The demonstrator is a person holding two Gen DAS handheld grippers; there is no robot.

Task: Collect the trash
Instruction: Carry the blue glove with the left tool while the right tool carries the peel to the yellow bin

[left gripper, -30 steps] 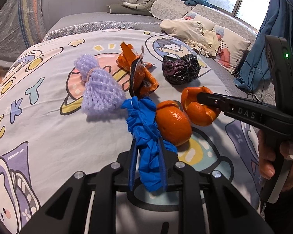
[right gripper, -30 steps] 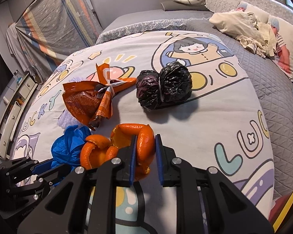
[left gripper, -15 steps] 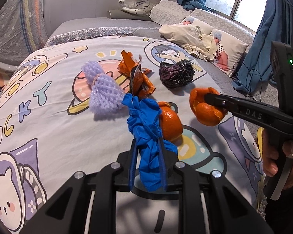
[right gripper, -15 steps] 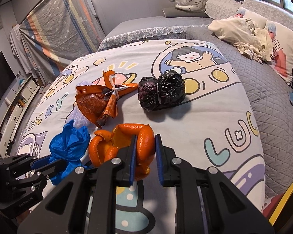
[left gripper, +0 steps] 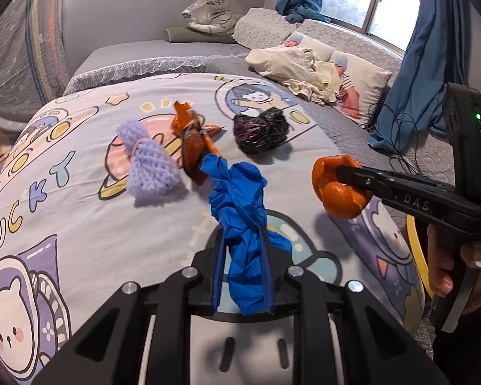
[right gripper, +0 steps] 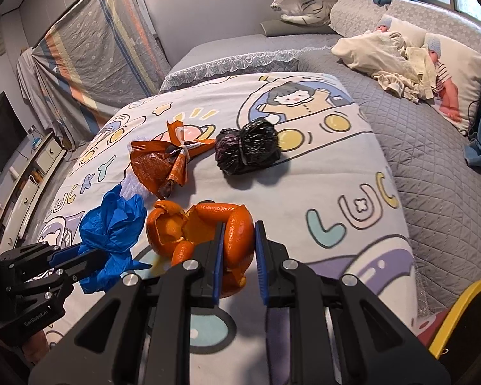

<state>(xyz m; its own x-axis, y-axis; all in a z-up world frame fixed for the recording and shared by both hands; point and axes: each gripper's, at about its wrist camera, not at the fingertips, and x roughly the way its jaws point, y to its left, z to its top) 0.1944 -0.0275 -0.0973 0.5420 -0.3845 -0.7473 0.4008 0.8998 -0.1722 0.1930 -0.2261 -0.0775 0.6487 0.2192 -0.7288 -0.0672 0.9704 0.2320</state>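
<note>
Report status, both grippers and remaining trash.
Left gripper shut on blue glove. Right gripper shut on orange peel. Black bag, orange wrapper remain on bed.

On the cartoon-printed bedsheet, a lilac knitted mesh pouch is found left of centre in the left wrist view, with a crumpled orange foil wrapper just right of it and a knotted black plastic bag further right. A crumpled blue glove is set before them, at lower centre. An orange peel is placed at the right edge.
</note>
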